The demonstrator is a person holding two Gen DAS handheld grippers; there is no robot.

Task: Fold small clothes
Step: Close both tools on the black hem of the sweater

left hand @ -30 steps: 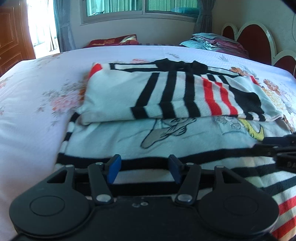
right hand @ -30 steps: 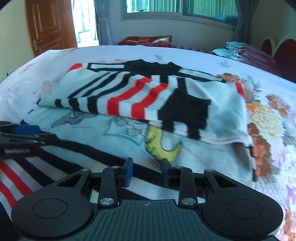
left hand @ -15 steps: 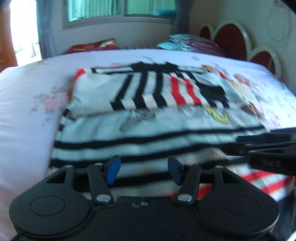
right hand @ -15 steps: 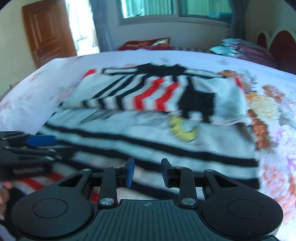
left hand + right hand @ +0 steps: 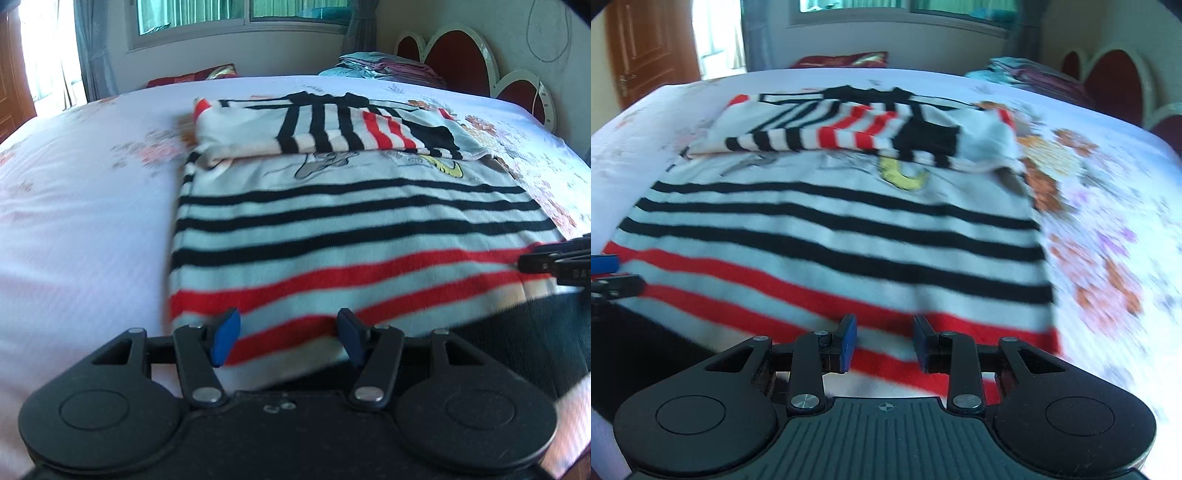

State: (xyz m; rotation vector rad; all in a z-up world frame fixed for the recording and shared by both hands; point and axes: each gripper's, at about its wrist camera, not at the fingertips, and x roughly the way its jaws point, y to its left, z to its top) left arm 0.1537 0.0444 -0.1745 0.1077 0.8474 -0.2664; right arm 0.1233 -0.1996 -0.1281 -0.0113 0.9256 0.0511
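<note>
A small white sweater with black and red stripes (image 5: 351, 229) lies flat on the bed, its sleeves folded across the far chest part (image 5: 325, 129). It also shows in the right wrist view (image 5: 842, 236). My left gripper (image 5: 286, 341) is open and empty, hovering over the near hem's left part. My right gripper (image 5: 884, 343) is open and empty over the hem's right part. The right gripper's tip shows at the edge of the left wrist view (image 5: 554, 258).
The bed has a white floral sheet (image 5: 81, 206). A pile of folded clothes (image 5: 384, 68) lies at the far right near the red headboard (image 5: 454, 55). A red pillow (image 5: 842, 60) lies under the window. A wooden door (image 5: 646, 48) stands at the far left.
Both grippers have pulled back from the sweater's middle to its near hem. More of the striped lower part is in view. Both jaws stay open.
</note>
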